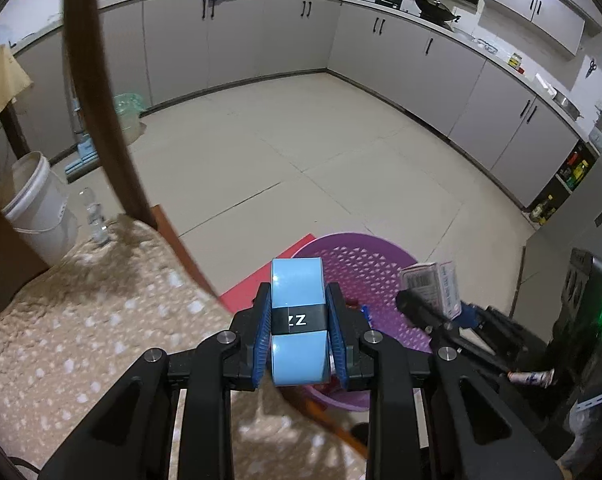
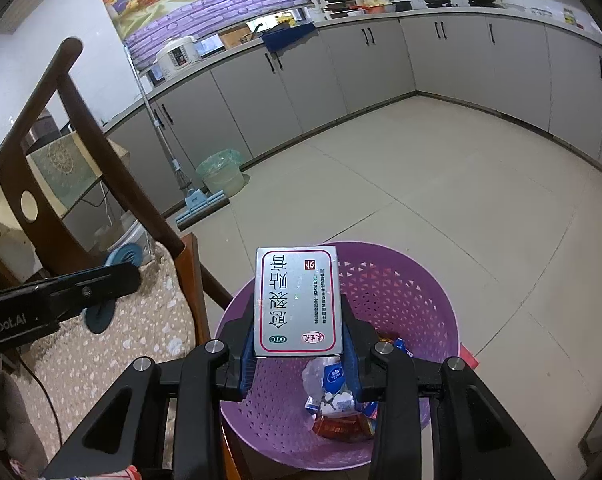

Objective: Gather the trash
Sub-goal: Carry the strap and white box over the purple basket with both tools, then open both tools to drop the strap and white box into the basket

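Note:
My left gripper (image 1: 299, 320) is shut on a light blue tape roll (image 1: 297, 292) with a black band, held over the cushioned chair seat (image 1: 101, 320) beside the purple perforated trash basket (image 1: 365, 264). My right gripper (image 2: 299, 312) is shut on a silver medicine box (image 2: 297, 304) with a red border, held over the purple basket (image 2: 413, 292). The basket holds several wrappers and packets (image 2: 341, 404). The right gripper with its box (image 1: 433, 288) shows in the left wrist view; the left gripper (image 2: 101, 284) with the roll shows in the right wrist view.
A wooden chair back (image 2: 101, 152) stands left of the basket. A white bucket (image 1: 41, 208) and a clear bottle (image 1: 95, 220) are at left. A green-lined bin (image 2: 221, 172) and a mop (image 2: 197, 200) stand by the grey cabinets (image 1: 261, 40). A red sheet (image 1: 261, 276) lies under the basket.

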Tool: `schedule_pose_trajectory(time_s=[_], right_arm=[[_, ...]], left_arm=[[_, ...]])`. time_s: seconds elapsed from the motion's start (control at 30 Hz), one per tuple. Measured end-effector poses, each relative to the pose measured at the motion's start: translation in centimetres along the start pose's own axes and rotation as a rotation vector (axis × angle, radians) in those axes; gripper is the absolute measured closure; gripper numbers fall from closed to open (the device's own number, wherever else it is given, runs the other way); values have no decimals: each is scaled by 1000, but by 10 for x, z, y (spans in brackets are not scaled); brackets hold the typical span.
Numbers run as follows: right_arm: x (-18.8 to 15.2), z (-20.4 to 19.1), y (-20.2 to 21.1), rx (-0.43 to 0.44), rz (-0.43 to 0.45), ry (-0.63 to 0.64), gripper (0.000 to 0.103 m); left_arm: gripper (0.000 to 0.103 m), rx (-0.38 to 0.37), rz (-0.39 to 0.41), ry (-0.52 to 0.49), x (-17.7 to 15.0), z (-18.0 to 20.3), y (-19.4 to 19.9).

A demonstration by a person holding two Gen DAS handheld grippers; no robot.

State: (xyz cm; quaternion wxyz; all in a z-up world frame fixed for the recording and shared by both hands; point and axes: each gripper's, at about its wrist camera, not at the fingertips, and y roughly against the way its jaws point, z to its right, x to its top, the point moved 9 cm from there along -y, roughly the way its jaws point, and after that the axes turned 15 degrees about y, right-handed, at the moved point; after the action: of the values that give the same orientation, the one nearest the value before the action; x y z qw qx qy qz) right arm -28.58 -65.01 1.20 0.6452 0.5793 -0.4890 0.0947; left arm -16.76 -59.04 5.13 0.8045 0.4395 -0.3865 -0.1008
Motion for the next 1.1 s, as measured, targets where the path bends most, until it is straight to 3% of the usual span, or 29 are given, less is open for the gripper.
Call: schedule_pose_trajectory(time_s=[0.33,0.67,1.1], right_arm=[[-6,23,5,-18,-16,-60,66],[-11,32,5,-38,-43,-76,66],[-16,27,-7,-33,-81,-69,66]], left_arm=[[78,-13,-43,-5,-9,16,-30],[78,5,-100,13,-27,8,-59],[78,28,-118,36,-29,-7,-78]])
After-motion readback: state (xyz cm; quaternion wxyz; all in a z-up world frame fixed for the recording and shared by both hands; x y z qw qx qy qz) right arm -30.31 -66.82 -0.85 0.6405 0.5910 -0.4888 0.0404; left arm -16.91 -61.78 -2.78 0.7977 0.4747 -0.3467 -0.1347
